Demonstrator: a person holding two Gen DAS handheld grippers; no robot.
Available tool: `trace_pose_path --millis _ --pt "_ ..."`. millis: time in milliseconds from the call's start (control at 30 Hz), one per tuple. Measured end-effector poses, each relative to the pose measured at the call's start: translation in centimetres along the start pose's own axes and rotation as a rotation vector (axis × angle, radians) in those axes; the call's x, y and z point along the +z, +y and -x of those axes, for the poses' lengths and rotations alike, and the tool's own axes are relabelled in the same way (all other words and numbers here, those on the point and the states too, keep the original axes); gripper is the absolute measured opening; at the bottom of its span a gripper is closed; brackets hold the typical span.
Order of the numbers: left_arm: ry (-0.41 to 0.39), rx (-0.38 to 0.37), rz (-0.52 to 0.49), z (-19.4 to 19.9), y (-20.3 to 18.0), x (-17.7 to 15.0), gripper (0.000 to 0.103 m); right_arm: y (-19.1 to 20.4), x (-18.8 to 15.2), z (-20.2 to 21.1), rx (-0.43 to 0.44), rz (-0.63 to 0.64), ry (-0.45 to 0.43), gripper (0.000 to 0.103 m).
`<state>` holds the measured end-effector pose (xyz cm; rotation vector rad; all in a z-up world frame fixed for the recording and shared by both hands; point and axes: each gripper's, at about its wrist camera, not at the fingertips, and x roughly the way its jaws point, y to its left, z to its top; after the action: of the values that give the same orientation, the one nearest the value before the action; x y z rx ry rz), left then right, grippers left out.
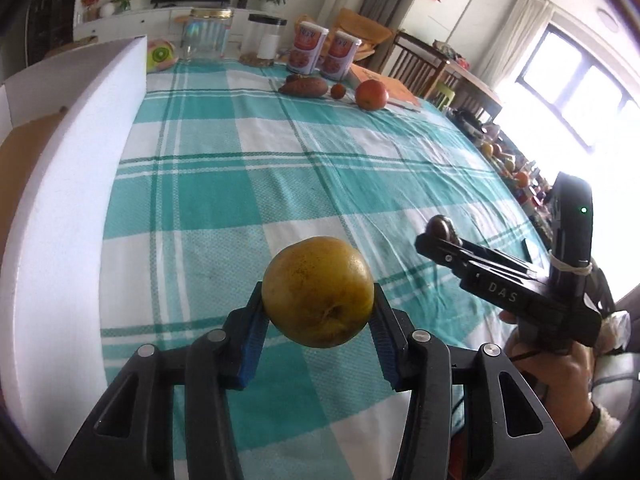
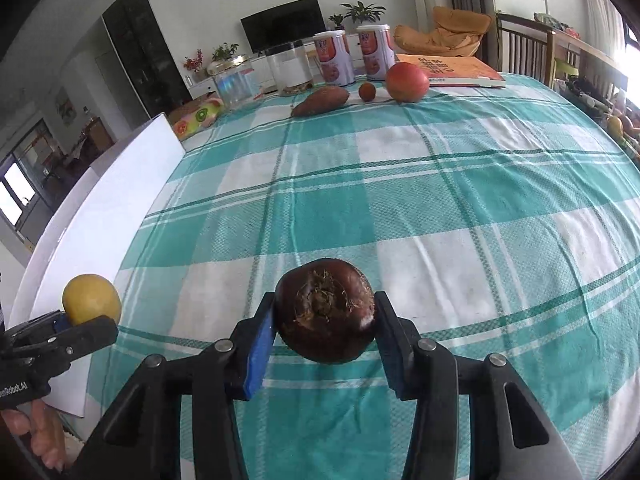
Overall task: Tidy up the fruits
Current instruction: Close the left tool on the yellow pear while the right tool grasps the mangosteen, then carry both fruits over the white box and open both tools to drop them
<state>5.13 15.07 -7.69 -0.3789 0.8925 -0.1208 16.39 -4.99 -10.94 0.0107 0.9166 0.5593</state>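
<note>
My left gripper is shut on a yellow-brown pear and holds it above the checked tablecloth. My right gripper is shut on a dark brown water chestnut, also above the cloth. The right gripper with the chestnut shows at the right of the left wrist view. The left gripper with the pear shows at the left of the right wrist view. At the far edge lie a sweet potato, a small red fruit and a large tomato.
A white foam board stands along the table's left side. At the back stand two red-labelled cans, a glass jar, a clear canister, a fruit-print pack and an orange book. Chairs stand at the right.
</note>
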Motion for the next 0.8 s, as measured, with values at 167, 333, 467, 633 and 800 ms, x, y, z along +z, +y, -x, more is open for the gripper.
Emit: trace_pose_path --millis 167,333,467,633,800 --pt "-0.122 -0.004 0.068 10.1 3.4 -0.2 0.05 11.1 1.3 1.1 0.23 0.131 0.014 0.047" --pt "-0.204 0.287 0.195 14.3 12.6 1.4 0.05 23.2 3.3 1.2 0.408 0.323 0.044 0.047" --pt "-0.154 0.436 0.288 13.1 19.1 1.9 0.05 30.8 2.8 -1.0 0.422 0.492 0.097 0.047" --pt "-0.105 0.494 0.38 12.1 22.2 0.9 0.062 34.6 1.3 -4.5 0.315 0.586 0.144 0.048" --pt "-0.202 0.587 0.306 13.3 19.7 1.2 0.085 32.1 2.0 -2.7 0.332 0.517 0.066 0.067"
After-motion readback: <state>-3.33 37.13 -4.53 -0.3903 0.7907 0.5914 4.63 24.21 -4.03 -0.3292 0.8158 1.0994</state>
